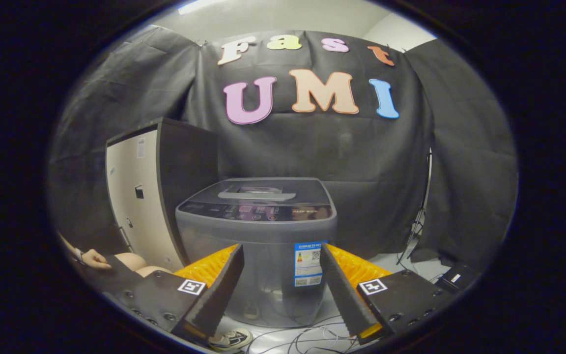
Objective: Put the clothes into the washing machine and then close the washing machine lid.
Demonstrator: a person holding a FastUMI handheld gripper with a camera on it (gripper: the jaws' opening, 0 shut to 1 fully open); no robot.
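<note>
Gripper: fingers spread wide, holding nothing, short of the washer. Shoe and cables: on floor at washer's foot. Hand: low, left of washer. Washer: grey top-loader, just beyond the fingers, lid down. Cabinet: left of and behind washer. Stand: right of washer, by the cloth wall

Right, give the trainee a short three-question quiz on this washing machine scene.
1. True or false: the lid of the grey top-loading washing machine is shut.
2. The gripper has its fingers: A) shut on cloth, B) open and holding nothing, C) pressed on the lid.
3. What stands just beside the machine, against the black cloth wall?

Key: 1 true. 2 B; the machine's front stands beyond the fingers. 3 a tall dark cabinet with a pale door.
</note>
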